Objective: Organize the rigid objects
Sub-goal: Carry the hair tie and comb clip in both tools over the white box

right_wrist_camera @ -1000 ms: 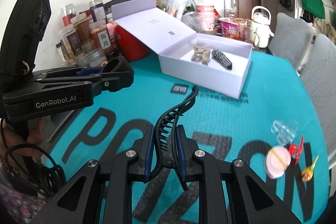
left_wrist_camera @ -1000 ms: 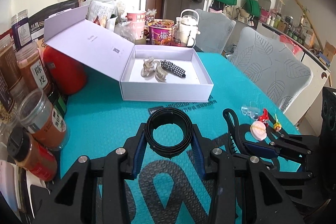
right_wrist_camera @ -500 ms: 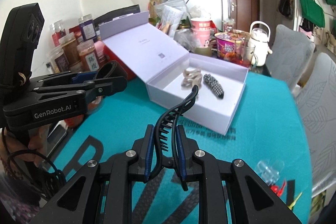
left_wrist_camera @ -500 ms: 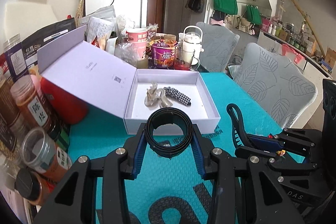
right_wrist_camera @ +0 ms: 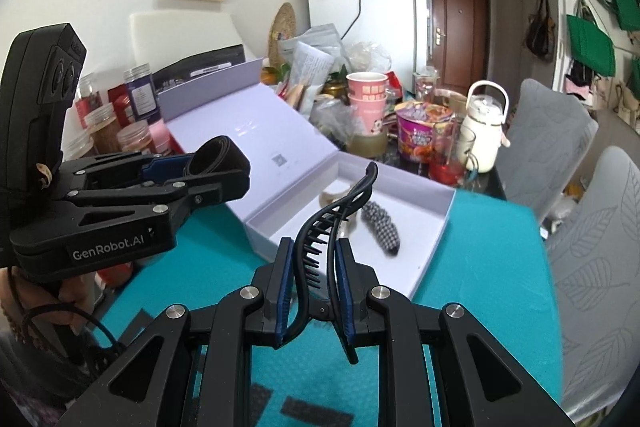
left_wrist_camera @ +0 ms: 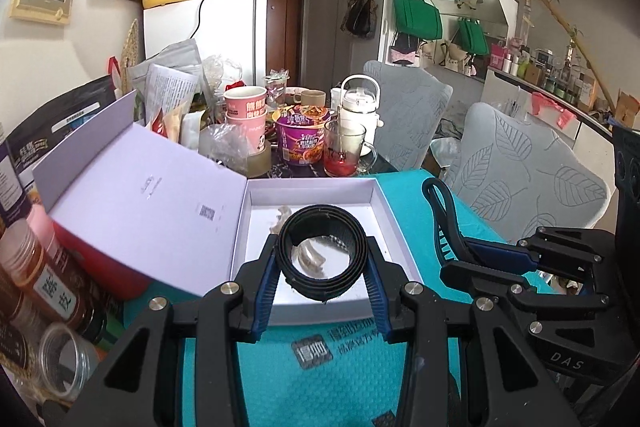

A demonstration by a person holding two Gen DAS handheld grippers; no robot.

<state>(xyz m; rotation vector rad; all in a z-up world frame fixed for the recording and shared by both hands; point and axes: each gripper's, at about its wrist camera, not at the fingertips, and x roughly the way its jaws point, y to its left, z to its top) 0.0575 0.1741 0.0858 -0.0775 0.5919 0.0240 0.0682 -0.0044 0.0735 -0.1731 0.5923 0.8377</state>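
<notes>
My left gripper (left_wrist_camera: 322, 267) is shut on a black band rolled into a ring (left_wrist_camera: 292, 275), held just above the near edge of an open white box (left_wrist_camera: 384, 203). The right gripper (right_wrist_camera: 314, 267) is shut on a black toothed hair clip (right_wrist_camera: 334, 211) that stands upright between its blue pads, short of the same white box (right_wrist_camera: 436, 227). Inside the box lie a beige claw clip (right_wrist_camera: 330, 195) and a black-and-white checked clip (right_wrist_camera: 382, 227). In the right wrist view the left gripper (right_wrist_camera: 224, 169) shows at the left with the band ring (right_wrist_camera: 218, 157).
The box lid (left_wrist_camera: 136, 203) leans open to the left against a red container (left_wrist_camera: 100, 263). Spice jars (left_wrist_camera: 52, 291) crowd the left edge. Cups, a noodle bowl (left_wrist_camera: 304, 135) and a white kettle (left_wrist_camera: 358, 111) stand behind the box. Grey chairs (left_wrist_camera: 532, 171) are on the right.
Both grippers have risen and moved forward toward the white box with their loads still gripped. The small items on the teal mat at the right have dropped out of view.
</notes>
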